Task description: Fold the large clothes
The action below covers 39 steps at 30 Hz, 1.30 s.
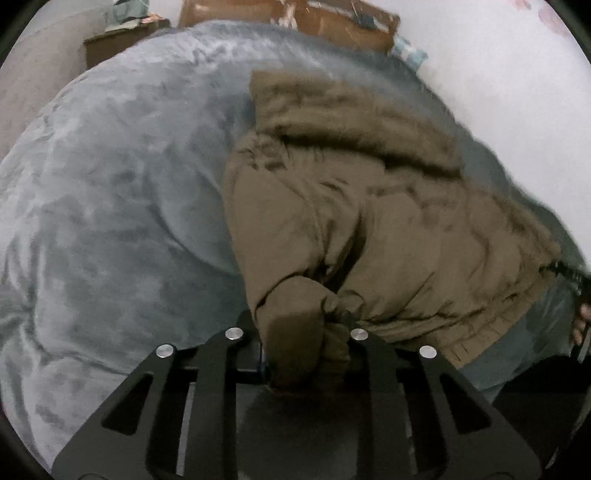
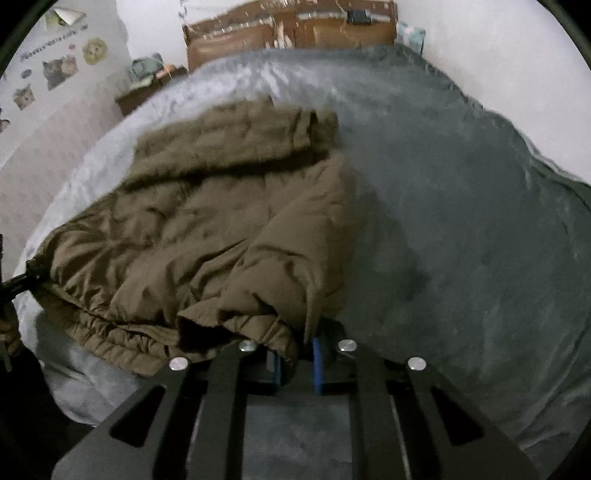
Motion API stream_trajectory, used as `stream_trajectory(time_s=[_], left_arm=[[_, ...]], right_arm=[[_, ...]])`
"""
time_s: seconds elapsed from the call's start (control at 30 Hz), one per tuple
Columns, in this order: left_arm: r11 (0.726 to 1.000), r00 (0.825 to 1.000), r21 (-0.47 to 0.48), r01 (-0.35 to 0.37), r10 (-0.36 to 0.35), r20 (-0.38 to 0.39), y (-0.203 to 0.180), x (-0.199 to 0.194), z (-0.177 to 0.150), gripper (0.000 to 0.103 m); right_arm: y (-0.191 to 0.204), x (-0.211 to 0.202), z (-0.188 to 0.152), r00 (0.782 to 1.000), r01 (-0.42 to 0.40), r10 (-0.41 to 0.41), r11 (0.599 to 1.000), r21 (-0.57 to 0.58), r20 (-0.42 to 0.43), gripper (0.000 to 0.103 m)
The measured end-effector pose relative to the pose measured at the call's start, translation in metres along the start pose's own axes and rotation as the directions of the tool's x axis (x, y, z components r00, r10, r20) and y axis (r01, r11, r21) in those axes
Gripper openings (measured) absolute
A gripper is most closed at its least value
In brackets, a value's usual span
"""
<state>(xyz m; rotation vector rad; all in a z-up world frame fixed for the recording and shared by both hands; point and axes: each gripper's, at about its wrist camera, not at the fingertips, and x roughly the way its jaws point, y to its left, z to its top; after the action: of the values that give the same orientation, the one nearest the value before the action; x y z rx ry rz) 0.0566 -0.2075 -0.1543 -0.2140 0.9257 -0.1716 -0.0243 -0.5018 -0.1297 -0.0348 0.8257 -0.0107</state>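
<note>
Jacket [image 1: 369,221] sprawls across the blanket [image 1: 110,203], left gripper [image 1: 306,354] clamped on its cuff, right gripper [image 2: 297,363] pinching its hem at the blanket's near edge

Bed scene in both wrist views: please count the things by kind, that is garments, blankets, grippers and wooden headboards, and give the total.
Garments: 1, the olive-brown jacket
Blankets: 1, the grey blanket
Grippers: 2, the left gripper and the right gripper, each shut on the jacket
Wooden headboards: 1, the headboard
Total: 5
</note>
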Motion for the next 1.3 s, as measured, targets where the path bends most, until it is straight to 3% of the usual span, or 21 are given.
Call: stream_trajectory(time_s=[0.2,0.37,0.5,0.63,0.87,1.0,1.23,1.3], left_arm=[[0.999,0.995,-0.046,0.014,-0.010,0.099,0.027,-0.065,0.015,0.018],[0.999,0.990,-0.042,0.011,-0.005,0.142,0.043,-0.128,0.008,0.017],[1.000,0.986,-0.029,0.011,-0.006,0.164,0.038,-0.166,-0.004,0.017],[1.000,0.978,-0.028,0.002,0.004,0.208,0.029,-0.188,-0.003,0.017],[0.998,0.966,-0.056,-0.019,0.033,0.255,0.028,-0.171,0.029,0.018],[0.998,0.958,-0.067,-0.019,0.038,0.283,0.027,-0.157,0.055,0.019],[0.993,0.941,-0.088,-0.079,0.103,0.321,0.024,-0.102,0.135,0.026],[0.989,0.945,-0.088,-0.120,0.141,0.296,0.023,-0.073,0.158,0.028]], right_arm=[[0.024,-0.056,-0.002,0.995,-0.080,0.085,0.994,-0.076,0.061,0.011],[0.050,-0.090,-0.018,0.985,-0.144,0.156,0.978,-0.149,0.075,0.011],[0.055,-0.122,-0.031,0.963,-0.214,0.230,0.969,-0.120,0.141,0.011],[0.055,-0.137,-0.031,0.948,-0.231,0.247,0.968,-0.101,0.198,0.011],[0.051,-0.127,-0.008,0.945,-0.221,0.229,0.973,-0.060,0.233,0.011],[0.041,-0.113,0.011,0.934,-0.245,0.223,0.968,0.047,0.279,0.011],[0.036,-0.048,0.093,0.946,-0.205,0.137,0.955,0.215,0.293,0.013],[0.036,-0.019,0.118,0.956,-0.184,0.109,0.947,0.265,0.272,0.013]])
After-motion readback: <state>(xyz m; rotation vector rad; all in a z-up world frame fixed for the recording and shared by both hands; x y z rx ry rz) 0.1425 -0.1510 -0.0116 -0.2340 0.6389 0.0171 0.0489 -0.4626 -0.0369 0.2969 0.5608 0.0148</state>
